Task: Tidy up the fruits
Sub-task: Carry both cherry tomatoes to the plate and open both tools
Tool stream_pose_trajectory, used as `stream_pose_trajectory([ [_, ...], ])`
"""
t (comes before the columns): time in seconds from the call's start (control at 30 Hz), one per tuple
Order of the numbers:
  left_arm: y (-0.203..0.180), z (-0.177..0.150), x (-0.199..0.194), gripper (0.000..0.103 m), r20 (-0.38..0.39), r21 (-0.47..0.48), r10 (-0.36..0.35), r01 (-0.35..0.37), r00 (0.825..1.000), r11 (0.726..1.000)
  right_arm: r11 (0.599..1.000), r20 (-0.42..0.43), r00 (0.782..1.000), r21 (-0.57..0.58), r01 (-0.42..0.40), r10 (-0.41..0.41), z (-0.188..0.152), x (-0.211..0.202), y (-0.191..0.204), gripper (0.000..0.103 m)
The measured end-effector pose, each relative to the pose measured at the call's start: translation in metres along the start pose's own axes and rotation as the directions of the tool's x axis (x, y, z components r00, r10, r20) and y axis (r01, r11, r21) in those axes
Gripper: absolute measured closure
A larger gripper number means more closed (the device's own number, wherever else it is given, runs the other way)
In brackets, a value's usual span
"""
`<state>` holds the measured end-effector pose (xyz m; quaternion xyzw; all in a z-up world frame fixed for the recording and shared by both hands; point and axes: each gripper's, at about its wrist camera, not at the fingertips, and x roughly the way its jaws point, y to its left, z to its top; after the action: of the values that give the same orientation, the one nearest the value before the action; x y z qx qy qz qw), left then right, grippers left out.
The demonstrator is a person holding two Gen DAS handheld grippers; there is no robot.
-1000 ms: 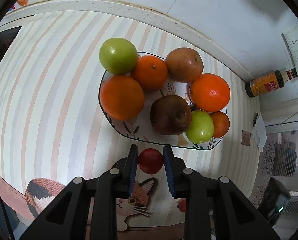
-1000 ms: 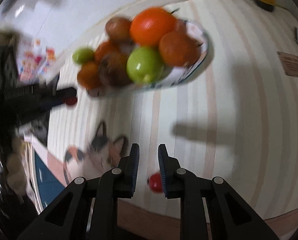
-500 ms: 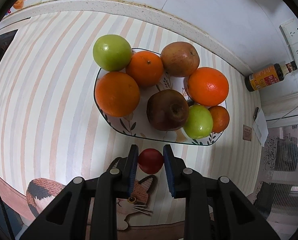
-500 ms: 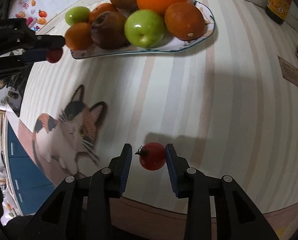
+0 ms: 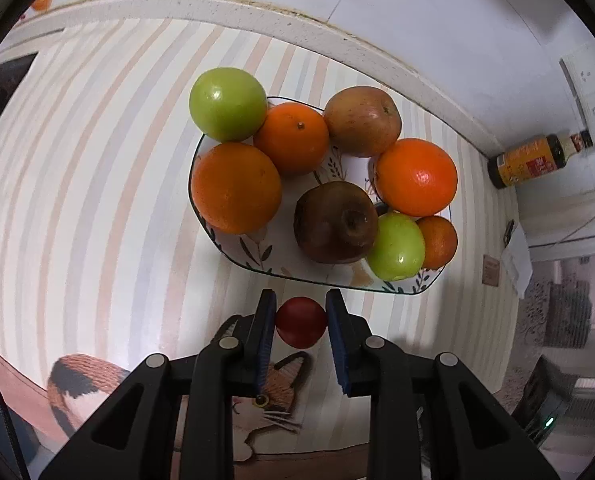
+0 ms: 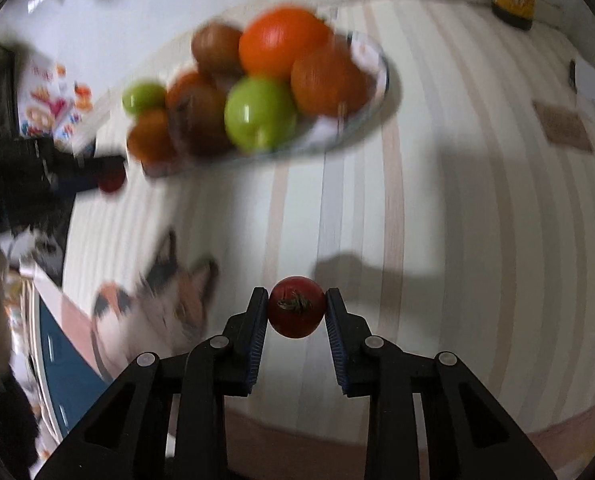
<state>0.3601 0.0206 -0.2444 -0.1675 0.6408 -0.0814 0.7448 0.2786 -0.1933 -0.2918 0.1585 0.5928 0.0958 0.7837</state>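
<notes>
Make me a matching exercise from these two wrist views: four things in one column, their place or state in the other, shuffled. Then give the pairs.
Things:
1. left gripper
2. sauce bottle
3. brown apple
4. cat picture

Places or states:
A. printed on the striped cloth, under the gripper
B. on the plate, touching a green apple
C. shut on a small red tomato
D. by the wall, off the plate

Pairs: 1-C, 2-D, 3-B, 4-A

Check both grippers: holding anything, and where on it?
Each holds a red cherry tomato across its sides: left gripper its tomato, right gripper its tomato.
</notes>
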Motion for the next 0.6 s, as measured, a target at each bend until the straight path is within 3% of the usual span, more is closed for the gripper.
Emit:
stream_pose_trajectory([
  [0.3, 0.017, 0.009, 0.013, 0.080, 0.044, -0.107, -0.084, 0.088, 0.996, 0.990, 1.000, 0.091, 0.995, 0.001, 0.027, -0.027, 0.065, 0.005, -0.003, 0.072],
  [0.6, 0.006, 0.017, 0.012, 0.080, 0.147, -0.038, -0.036, 0.042, 0.988, 0.998, 0.998, 0.103, 0.994, -0.027, 0.048, -0.045, 0.071, 0.022, 0.004, 0.072],
])
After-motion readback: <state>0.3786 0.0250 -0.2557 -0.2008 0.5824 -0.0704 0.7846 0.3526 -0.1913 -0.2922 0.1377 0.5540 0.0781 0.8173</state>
